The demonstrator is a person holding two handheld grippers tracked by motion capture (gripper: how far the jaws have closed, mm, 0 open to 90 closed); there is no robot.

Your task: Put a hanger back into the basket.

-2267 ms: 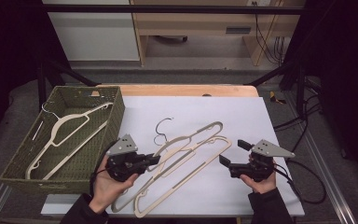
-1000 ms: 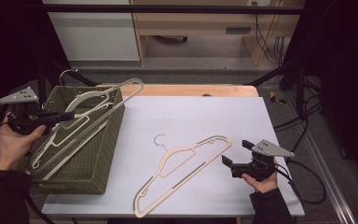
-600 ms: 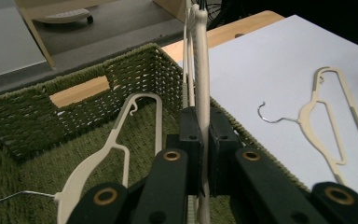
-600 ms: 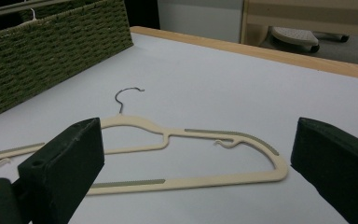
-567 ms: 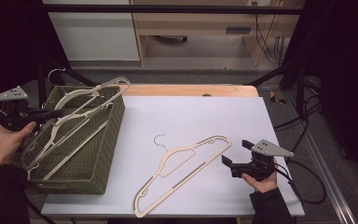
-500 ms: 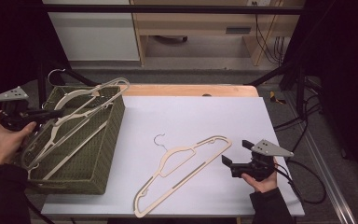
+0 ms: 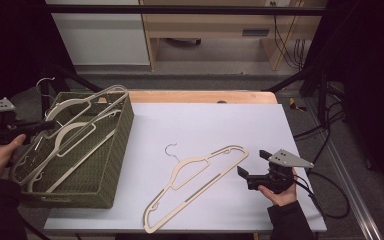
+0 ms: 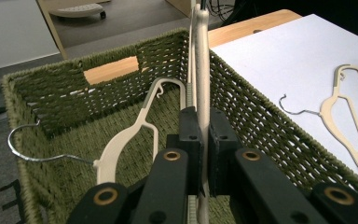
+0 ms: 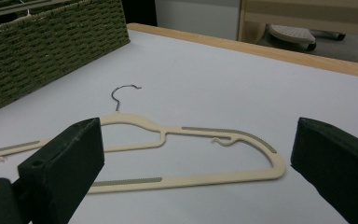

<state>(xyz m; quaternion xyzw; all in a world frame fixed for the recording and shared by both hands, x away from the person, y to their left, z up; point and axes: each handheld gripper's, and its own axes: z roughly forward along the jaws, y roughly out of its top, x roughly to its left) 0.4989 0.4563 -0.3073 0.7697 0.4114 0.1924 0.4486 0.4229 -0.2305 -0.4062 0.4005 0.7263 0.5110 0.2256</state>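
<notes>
Cream hanger [image 8: 201, 70] | clamped in left gripper [image 8: 200, 140] | over woven basket [image 8: 279, 135]

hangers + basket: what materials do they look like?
Hanger on the table: likely cream moulded plastic, matte, with grey ribbed grip strips and a bare wire hook. Hanger in the left tongs: same look. Basket: olive woven fibre, probably paper rope or wicker; the weave texture is plain.
</notes>
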